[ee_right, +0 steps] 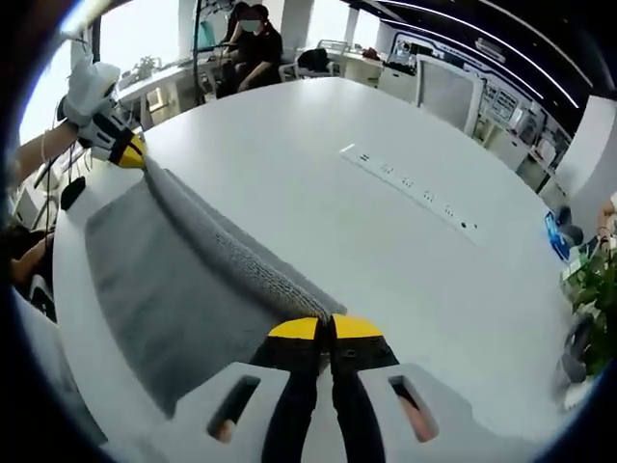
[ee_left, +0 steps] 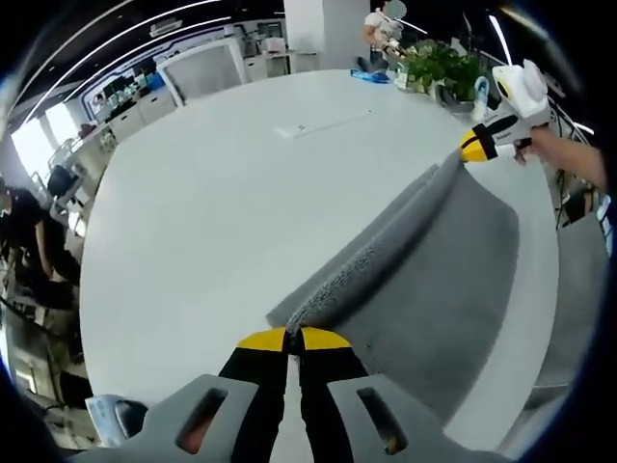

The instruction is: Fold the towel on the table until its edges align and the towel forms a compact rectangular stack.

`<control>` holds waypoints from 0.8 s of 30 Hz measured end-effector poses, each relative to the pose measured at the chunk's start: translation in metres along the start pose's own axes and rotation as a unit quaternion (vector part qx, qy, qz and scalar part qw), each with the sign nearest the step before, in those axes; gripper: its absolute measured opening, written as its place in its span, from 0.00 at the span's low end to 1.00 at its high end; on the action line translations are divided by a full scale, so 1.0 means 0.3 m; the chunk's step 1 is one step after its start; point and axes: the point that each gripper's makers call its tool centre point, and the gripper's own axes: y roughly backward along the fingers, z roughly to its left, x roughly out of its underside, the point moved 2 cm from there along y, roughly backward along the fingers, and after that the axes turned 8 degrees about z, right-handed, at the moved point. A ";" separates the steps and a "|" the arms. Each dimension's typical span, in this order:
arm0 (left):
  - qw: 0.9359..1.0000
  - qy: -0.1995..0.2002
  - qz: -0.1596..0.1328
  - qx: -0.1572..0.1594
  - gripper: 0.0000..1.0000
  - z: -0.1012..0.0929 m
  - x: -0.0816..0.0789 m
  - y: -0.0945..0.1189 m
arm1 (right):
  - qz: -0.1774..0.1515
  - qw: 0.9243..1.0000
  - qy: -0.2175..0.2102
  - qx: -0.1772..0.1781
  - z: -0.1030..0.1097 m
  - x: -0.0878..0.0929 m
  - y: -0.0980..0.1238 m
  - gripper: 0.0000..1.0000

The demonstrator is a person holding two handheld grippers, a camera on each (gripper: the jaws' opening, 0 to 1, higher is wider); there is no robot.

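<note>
- I had one grey towel (ee_left: 434,280) on the white tabletop (ee_left: 222,222), lying from the lower centre toward the upper right of the left gripper view, its far edge lifted into a ridge.
- My left tongs (ee_left: 293,339) were pinched closed on one end of that ridge; my right tongs (ee_right: 326,329) were clamped closed on the other end, low in the right gripper view.
- I judged the main risk was uneven travel: one corner leading would skew the fold and misalign the edges.
- A weak pinch could drop a corner.
- Counted: one towel, two tongs, one potted plant (ee_left: 439,66) at upper right.
</note>
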 end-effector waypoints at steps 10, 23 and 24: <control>0.999 -0.042 -0.016 -0.026 0.04 0.007 -0.006 -0.008 | -0.011 0.999 -0.031 0.015 -0.009 -0.015 -0.038 0.06; 0.996 -0.054 -0.045 -0.050 0.06 0.024 -0.027 0.053 | -0.033 0.998 -0.023 0.040 0.016 -0.014 0.061 0.12; 0.996 -0.054 -0.050 -0.055 0.06 0.030 -0.032 0.061 | -0.033 0.998 -0.022 0.041 0.022 -0.011 0.071 0.12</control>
